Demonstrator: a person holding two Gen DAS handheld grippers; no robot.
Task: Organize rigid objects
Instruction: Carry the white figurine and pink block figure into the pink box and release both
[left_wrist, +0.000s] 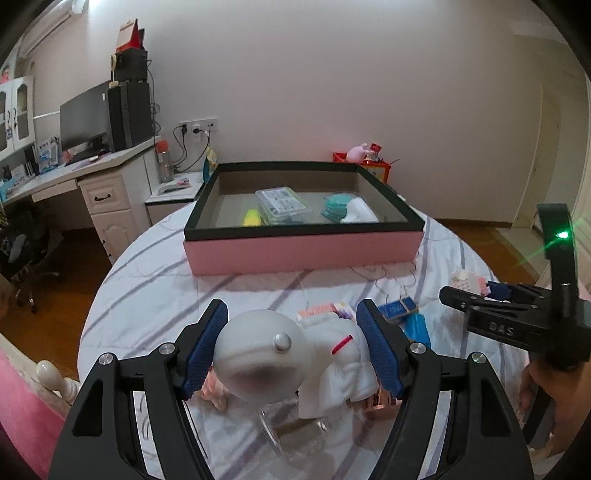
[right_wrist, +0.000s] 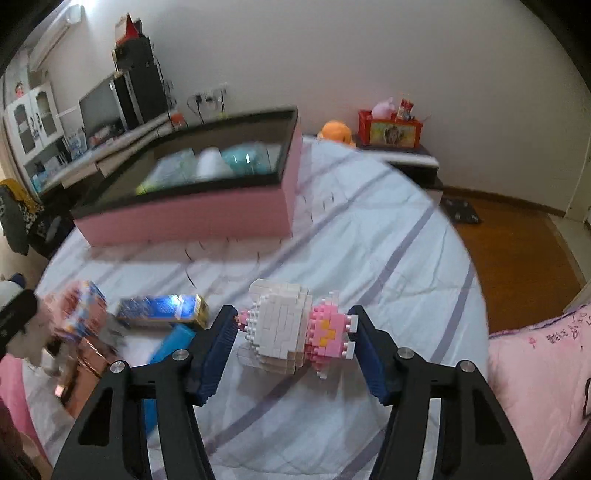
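Firstly, through the left wrist camera we see the left gripper (left_wrist: 291, 332) closed about a white astronaut figure (left_wrist: 295, 358), its blue pads (left_wrist: 207, 339) pressing the round helmet on one side and the body on the other. We find the figure lifted clear of the striped bedsheet (left_wrist: 147, 280), with a clear stand beneath it, blurred. Beyond it stands a pink box (left_wrist: 303, 251) with a black rim, open at the top, holding a clear plastic case (left_wrist: 282, 201), a yellow item (left_wrist: 253, 218) and a teal and white item (left_wrist: 347, 208). Between the gripper and the box lie a small pink pack (left_wrist: 319, 309) and blue boxes (left_wrist: 400, 307). At the right edge we note the right gripper (left_wrist: 465, 295), seen side on, with a person's hand (left_wrist: 554, 387) beneath it.

Next, through the right wrist camera we see the right gripper (right_wrist: 293, 328) closed on a white and pink brick-built figure (right_wrist: 295, 328), which lies sideways between the pads; both pads touch its ends. We cannot tell whether the figure rests on the sheet (right_wrist: 369, 240) or is just above it. The pink box (right_wrist: 192, 218) sits well beyond, to the left, its contents blurred. Blue boxes (right_wrist: 162, 308) and a copper-coloured box (right_wrist: 86, 365) lie near the left side of the gripper.
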